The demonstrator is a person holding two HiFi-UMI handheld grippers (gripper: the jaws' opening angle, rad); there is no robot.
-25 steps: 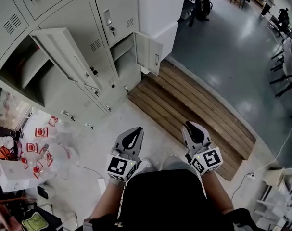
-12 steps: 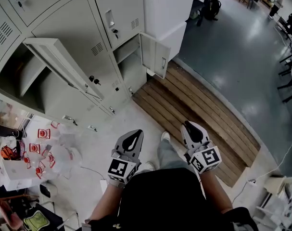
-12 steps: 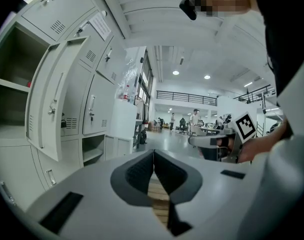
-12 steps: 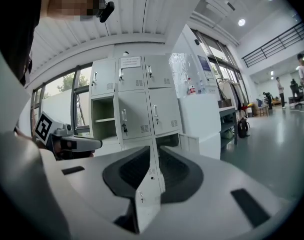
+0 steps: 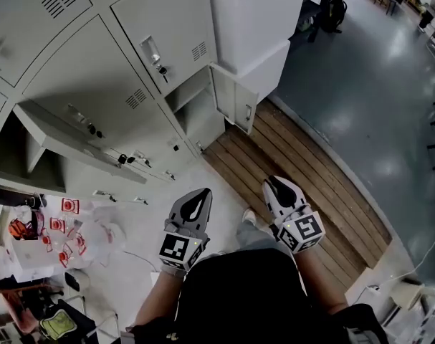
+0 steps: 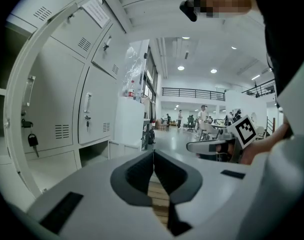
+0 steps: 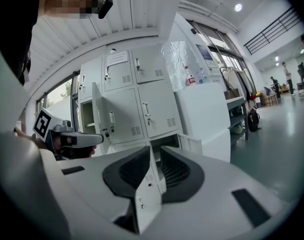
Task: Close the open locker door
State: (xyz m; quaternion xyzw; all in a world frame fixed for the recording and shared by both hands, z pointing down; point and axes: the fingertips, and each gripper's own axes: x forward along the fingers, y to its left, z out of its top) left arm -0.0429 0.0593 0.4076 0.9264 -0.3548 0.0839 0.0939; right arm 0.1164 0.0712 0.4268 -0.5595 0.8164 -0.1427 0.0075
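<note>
A bank of grey lockers (image 5: 131, 41) fills the upper left of the head view. One tall door (image 5: 74, 138) stands swung out, seen nearly edge-on, with keys hanging from it; the left gripper view shows it as a door (image 6: 19, 109) curving along the left edge. A small low door (image 5: 235, 102) also stands open beside its empty compartment. My left gripper (image 5: 194, 205) and right gripper (image 5: 280, 190) hover at waist height, well short of both doors. The left gripper (image 6: 153, 156) and the right gripper (image 7: 156, 156) are both shut with nothing between their jaws.
A wooden slat platform (image 5: 303, 170) lies on the floor to the right of the lockers. A white cabinet (image 5: 249, 27) stands beside them. Bags and red-and-white packets (image 5: 67, 228) clutter the floor at the left. The person's foot (image 5: 247, 217) shows between the grippers.
The head view has shifted closer to the lockers, so the tall open door now looks edge-on and lower. Both grippers kept their places and stayed shut.
</note>
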